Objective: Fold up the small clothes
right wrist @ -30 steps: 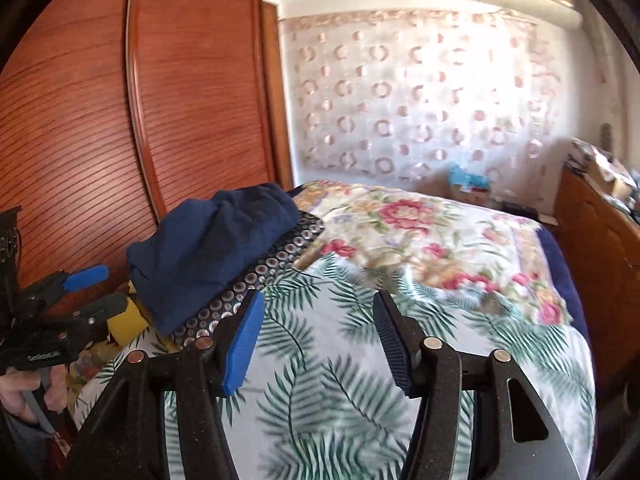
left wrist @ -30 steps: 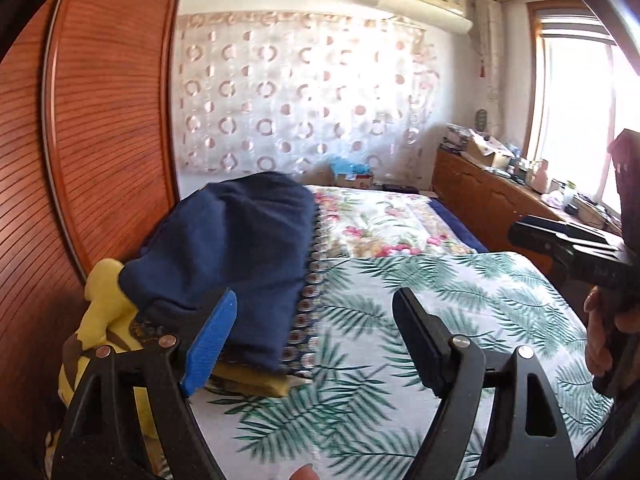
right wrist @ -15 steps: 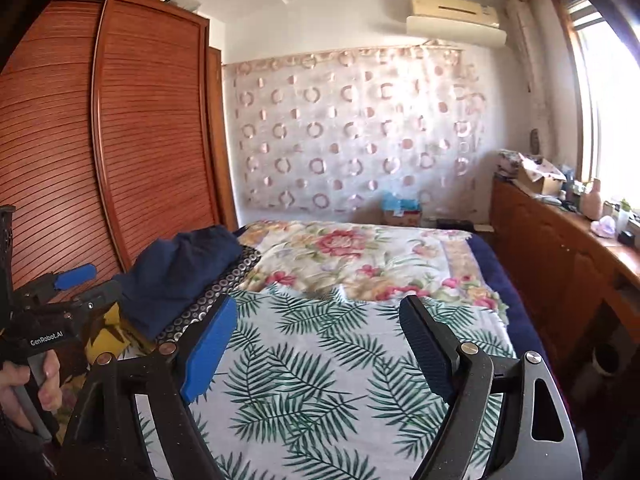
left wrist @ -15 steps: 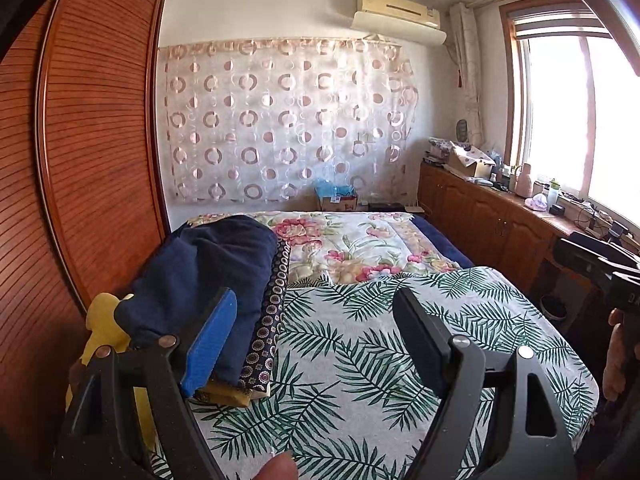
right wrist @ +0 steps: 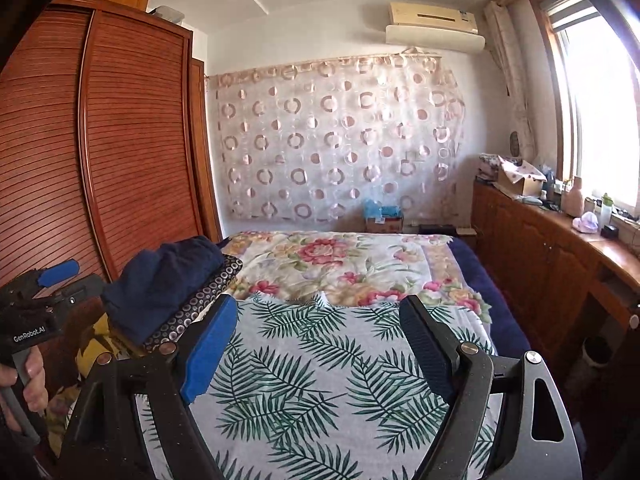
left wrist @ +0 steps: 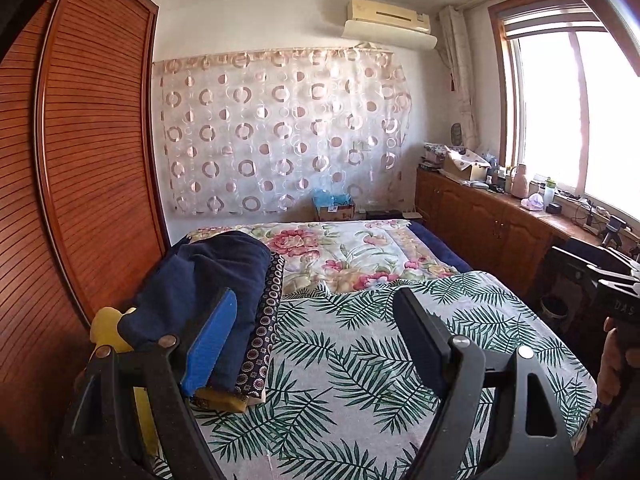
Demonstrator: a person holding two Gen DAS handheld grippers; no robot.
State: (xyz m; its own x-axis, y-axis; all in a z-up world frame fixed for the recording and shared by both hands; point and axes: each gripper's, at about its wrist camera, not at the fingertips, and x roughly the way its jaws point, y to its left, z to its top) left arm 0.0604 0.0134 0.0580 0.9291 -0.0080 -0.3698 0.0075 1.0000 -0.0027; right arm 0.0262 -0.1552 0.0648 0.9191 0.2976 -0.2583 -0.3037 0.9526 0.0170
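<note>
A folded dark blue garment [left wrist: 200, 288] lies on top of a stack at the bed's left edge, over a dark cloth with ring pattern [left wrist: 266, 332] and a yellow piece [left wrist: 108, 324]. The stack also shows in the right wrist view [right wrist: 160, 284]. My left gripper [left wrist: 316, 344] is open and empty, held above the palm-leaf sheet [left wrist: 360, 380], just right of the stack. My right gripper [right wrist: 320, 344] is open and empty above the same sheet [right wrist: 304, 380]. The left gripper shows at the left edge of the right wrist view [right wrist: 44, 292].
A floral quilt [left wrist: 344, 248] covers the far half of the bed. A wooden slatted wardrobe [left wrist: 80, 160] stands close on the left. A wooden cabinet [left wrist: 480, 216] with clutter runs under the window on the right. A circle-pattern curtain [left wrist: 280, 136] hangs at the back.
Both grippers have pulled back and up from the stack, so the bed and room look farther away. Both have stayed open and empty.
</note>
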